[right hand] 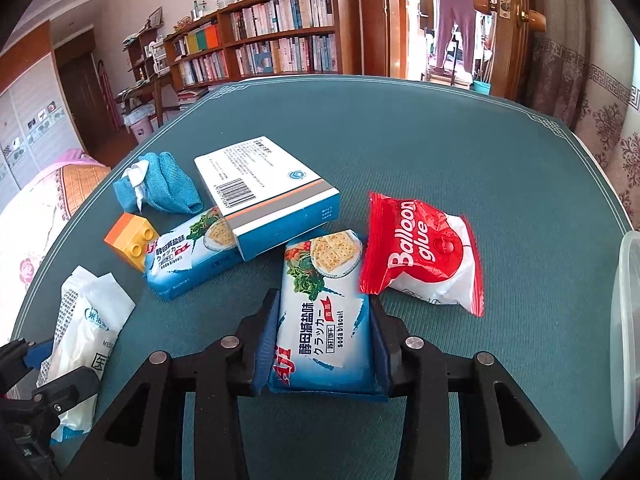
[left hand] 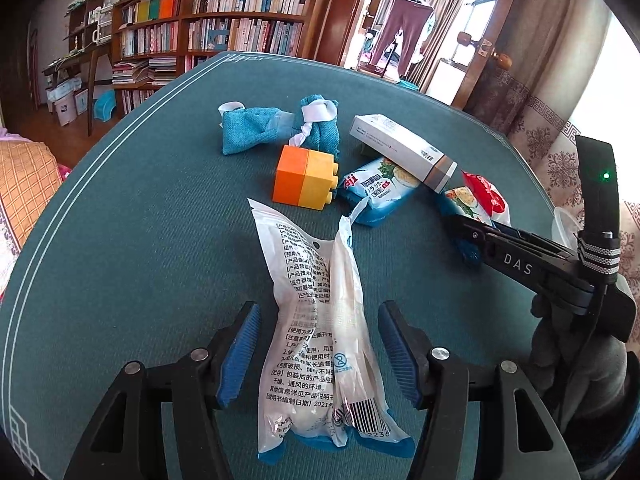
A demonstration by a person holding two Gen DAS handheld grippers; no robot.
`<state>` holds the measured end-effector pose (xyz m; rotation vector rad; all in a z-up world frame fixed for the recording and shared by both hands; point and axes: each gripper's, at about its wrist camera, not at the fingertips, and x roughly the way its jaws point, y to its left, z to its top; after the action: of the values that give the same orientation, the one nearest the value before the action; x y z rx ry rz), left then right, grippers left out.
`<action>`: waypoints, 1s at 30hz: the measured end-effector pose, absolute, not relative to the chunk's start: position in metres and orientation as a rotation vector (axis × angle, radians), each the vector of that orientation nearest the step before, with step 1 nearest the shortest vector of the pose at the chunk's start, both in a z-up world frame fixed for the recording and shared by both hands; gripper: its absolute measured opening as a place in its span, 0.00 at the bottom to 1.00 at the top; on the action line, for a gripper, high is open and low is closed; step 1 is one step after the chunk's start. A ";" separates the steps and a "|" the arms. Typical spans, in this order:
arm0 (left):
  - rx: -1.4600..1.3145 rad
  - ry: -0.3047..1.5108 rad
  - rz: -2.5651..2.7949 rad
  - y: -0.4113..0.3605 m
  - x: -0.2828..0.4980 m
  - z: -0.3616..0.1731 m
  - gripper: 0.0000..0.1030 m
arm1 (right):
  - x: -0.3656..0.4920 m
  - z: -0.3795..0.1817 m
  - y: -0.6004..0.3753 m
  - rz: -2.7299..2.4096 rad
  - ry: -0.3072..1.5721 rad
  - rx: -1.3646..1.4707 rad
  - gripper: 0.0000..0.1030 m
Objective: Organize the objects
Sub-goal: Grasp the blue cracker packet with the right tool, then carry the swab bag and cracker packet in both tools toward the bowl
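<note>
The right gripper [right hand: 324,340] is clenched on a soda biscuit packet [right hand: 326,312], its blue pads pressing both long sides, on the teal table mat [right hand: 460,152] beside a red Balloon glue bag [right hand: 420,252]. The left gripper [left hand: 318,354] stands released — a white medical pouch [left hand: 316,328] lies between its fingers, untouched. A white box [right hand: 268,192] leans on a second biscuit packet [right hand: 188,260].
</note>
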<state>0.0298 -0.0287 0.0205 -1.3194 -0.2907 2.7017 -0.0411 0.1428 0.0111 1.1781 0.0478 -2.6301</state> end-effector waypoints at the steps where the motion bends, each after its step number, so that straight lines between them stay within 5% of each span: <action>1: -1.321 -0.286 2.701 -0.028 0.030 0.020 0.59 | -0.038 0.011 0.142 -2.621 0.045 1.178 0.40; 4: -1.336 -0.279 2.696 -0.027 0.028 0.017 0.49 | -0.026 0.012 0.143 -2.588 0.029 1.177 0.40; 30: -1.219 -0.186 2.722 0.013 0.036 0.050 0.47 | 0.045 0.055 0.215 -2.592 -0.156 1.041 0.40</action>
<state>0.0363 0.0127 0.0501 -1.2193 -0.1859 2.7225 0.0453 0.2149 0.0545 1.0414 -0.1557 -2.5923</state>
